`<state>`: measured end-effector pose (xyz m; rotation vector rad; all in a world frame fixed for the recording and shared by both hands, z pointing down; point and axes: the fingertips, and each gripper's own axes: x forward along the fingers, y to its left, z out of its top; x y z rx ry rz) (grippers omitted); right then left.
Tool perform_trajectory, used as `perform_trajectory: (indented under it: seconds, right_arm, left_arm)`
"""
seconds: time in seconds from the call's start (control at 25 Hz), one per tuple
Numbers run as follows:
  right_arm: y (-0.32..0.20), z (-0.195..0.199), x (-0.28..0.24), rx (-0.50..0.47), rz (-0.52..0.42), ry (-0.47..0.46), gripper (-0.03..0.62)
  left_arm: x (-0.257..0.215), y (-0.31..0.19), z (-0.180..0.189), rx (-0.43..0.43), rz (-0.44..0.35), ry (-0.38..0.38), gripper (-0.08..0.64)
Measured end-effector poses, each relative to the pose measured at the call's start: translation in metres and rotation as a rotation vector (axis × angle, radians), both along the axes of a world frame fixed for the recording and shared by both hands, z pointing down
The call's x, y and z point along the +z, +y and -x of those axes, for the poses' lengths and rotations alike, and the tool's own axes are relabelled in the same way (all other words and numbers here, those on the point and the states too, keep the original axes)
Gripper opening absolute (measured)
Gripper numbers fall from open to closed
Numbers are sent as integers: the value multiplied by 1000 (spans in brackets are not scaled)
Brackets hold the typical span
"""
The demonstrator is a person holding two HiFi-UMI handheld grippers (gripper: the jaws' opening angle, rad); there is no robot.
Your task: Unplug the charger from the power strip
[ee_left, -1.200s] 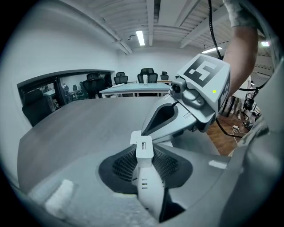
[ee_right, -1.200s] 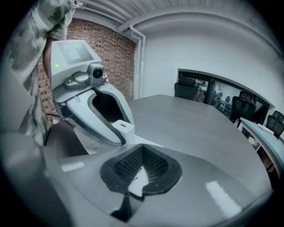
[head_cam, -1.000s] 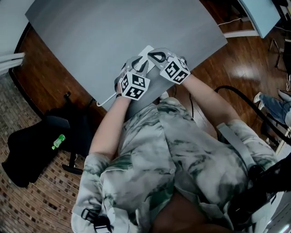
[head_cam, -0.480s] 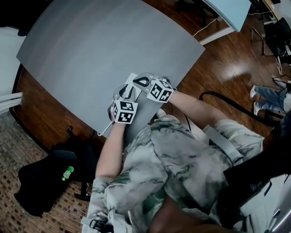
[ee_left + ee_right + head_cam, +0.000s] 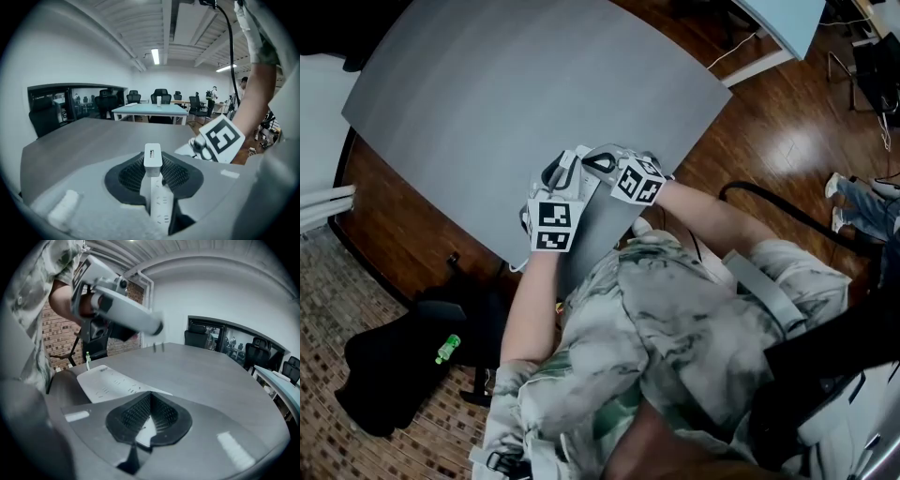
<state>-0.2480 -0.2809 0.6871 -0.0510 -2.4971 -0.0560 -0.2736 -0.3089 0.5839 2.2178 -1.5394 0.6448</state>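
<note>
The charger [image 5: 153, 159] is out of the power strip [image 5: 107, 386]. Your left tongs [image 5: 153, 165] are clamped on the small white block, a pad on either side, with its slotted end facing that gripper's camera. Those tongs have just opened a shade, yet the charger sits gripped between the pads. In your right gripper view its two prongs [image 5: 154, 348] hang bare in the air, clear of the strip and above the table [image 5: 211, 376].

The white strip lies flat on the grey table, near the edge closest to you. In your left gripper view it shows straight below the charger.

Your right tongs [image 5: 150, 397] are drawn together at the tips, low over one end of the strip. White shows in the gap behind the tips. You cannot tell from here whether they pinch the strip or only rest on it.

From your head view the two grippers sit close side by side at the table's near edge. Down on the floor [image 5: 750, 141] to your left lies a black bag [image 5: 384, 375] with a green bottle [image 5: 447, 349] on it.
</note>
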Motion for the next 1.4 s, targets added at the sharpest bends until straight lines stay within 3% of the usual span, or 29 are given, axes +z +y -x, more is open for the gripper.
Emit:
perform_trajectory:
  seconds: [0.08, 0.24, 0.4, 0.52, 0.8, 1.2, 1.4]
  right_arm:
    - [0, 0, 1, 5, 1, 6, 3]
    - [3, 2, 1, 0, 21, 14, 2]
    - [-2, 0, 0, -6, 53, 37, 3]
    - [0, 3, -2, 6, 28, 43, 5]
    - [19, -3, -60, -24, -9, -49, 6]
    - [98, -91, -157, -150, 6, -199, 18]
    - [157, -133, -186, -193, 3, -226, 18]
  left_arm:
    - [-19, -12, 3, 37, -31, -25, 104]
    - [-20, 3, 10, 45, -11, -16, 106]
    - [-21, 22, 13, 0, -6, 49, 106]
    - [-27, 41, 20, -35, -15, 47, 106]
    - [-91, 91, 15, -149, -111, 85, 106]
    - [-203, 212, -54, -330, -219, 74, 106]
    - [-218, 276, -92, -336, -230, 56, 106]
